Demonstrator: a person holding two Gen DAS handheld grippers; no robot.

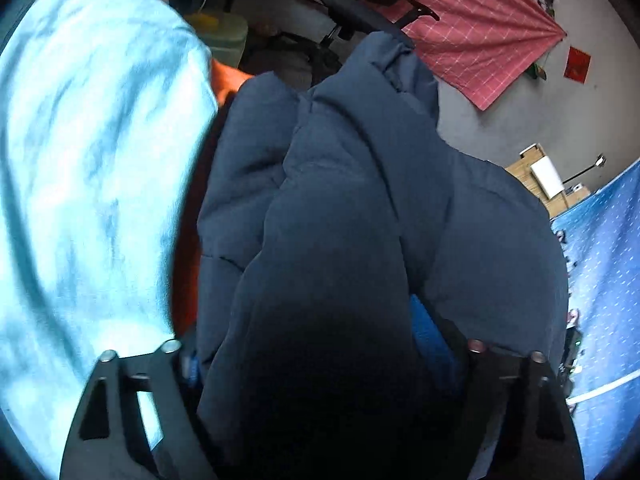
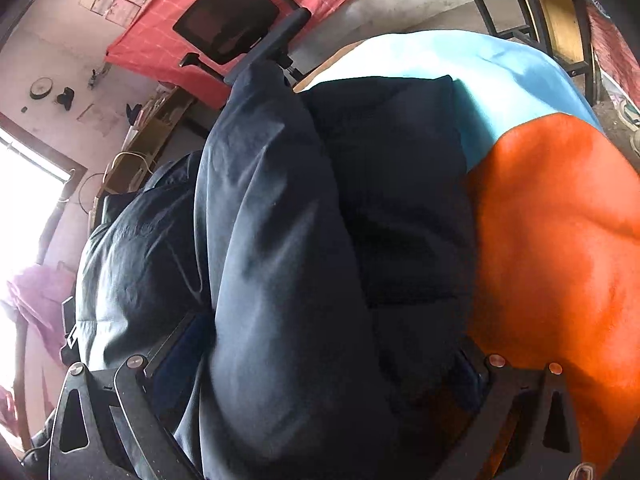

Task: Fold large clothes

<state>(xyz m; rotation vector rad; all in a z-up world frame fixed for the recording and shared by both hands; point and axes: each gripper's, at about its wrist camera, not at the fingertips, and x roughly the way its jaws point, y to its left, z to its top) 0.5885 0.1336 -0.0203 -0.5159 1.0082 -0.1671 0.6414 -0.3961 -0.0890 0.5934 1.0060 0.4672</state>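
Navy padding fills the space between both pairs of my jaws, so the jacket (image 1: 340, 208) is the biggest thing before me and the one I am folding; it lies bunched on the bed, over a light blue sheet (image 1: 80, 152) and against an orange garment (image 2: 560, 240). Seen from the right wrist, a long puffy fold, probably a sleeve, runs up the middle of the jacket (image 2: 280, 240) toward the far edge of the bed. My left gripper (image 1: 324, 356) stands fairly wide with a thick roll of the jacket bulging between its fingers; I cannot see the pads bite, and the blue pad on one side shows partly bare, so I judge it loose around the cloth, not clamped. My right gripper (image 2: 316, 360) is also spread wide with the sleeve-like fold filling the gap, but whether it is pinching or merely straddling I cannot tell. To do this step well I should take a firm hold on only one layer's edge with each gripper instead of a whole fistful, since down padding is springy and slippery and will squirm out of a shallow pinch. I would then carry both holds over together, level with each other, keep the seam straight, and press the fold flat so that trapped air does not puff it open again.
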